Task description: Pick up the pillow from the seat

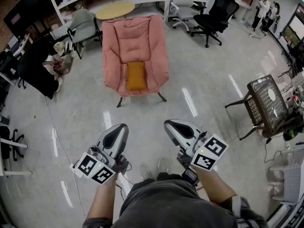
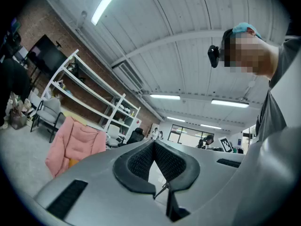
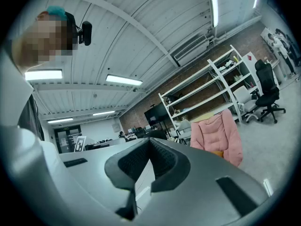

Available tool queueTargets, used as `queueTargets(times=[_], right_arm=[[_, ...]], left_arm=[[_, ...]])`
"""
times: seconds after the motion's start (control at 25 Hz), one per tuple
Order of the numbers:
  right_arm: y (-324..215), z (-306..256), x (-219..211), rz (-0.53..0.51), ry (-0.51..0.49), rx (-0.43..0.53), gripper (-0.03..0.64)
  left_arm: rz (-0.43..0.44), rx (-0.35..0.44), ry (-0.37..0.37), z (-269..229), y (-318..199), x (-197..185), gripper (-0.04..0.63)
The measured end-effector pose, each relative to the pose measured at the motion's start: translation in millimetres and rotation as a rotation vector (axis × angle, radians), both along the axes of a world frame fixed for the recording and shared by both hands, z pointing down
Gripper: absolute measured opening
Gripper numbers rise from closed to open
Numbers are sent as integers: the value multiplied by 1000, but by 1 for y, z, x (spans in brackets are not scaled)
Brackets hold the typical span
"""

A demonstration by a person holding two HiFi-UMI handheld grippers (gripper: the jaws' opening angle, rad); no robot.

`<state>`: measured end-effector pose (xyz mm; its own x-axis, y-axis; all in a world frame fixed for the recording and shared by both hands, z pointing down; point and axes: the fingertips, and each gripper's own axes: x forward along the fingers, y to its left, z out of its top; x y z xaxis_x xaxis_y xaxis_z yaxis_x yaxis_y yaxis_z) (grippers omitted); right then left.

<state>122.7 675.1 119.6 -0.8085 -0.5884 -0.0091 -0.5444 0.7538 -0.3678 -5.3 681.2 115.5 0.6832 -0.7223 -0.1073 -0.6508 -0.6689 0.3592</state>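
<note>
An orange pillow (image 1: 136,76) lies on the seat of a pink padded armchair (image 1: 135,39) in the middle of the floor. Both grippers hang close to the person's body, well short of the chair. My left gripper (image 1: 119,127) is shut with nothing in it, and my right gripper (image 1: 170,124) is also shut and empty. In the left gripper view the jaws (image 2: 154,142) meet at the tip, with the armchair (image 2: 77,142) small at the left and a sliver of pillow (image 2: 71,163) below it. The right gripper (image 3: 149,139) view shows the armchair (image 3: 217,132) at the right.
A black office chair (image 1: 216,14) and a white one (image 1: 183,4) stand behind the armchair, and a grey chair (image 1: 84,26) and a round yellow table (image 1: 115,10) at back left. A dark mesh stand (image 1: 265,103) is at the right. Two people (image 1: 263,11) stand far right.
</note>
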Motion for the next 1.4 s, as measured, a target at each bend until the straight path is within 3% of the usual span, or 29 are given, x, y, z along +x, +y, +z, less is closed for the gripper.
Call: queueTargets(times=[0.48, 0.88, 1.4], right_arm=[[-23, 15, 14, -34, -12, -30, 12], [-51, 45, 48, -43, 4, -95, 12], [-93, 64, 62, -55, 7, -138, 12]], left_arm=[[-13, -12, -6, 12, -24, 16, 9], [-76, -46, -37, 35, -43, 27, 9], [-141, -79, -41, 50, -73, 16, 9]])
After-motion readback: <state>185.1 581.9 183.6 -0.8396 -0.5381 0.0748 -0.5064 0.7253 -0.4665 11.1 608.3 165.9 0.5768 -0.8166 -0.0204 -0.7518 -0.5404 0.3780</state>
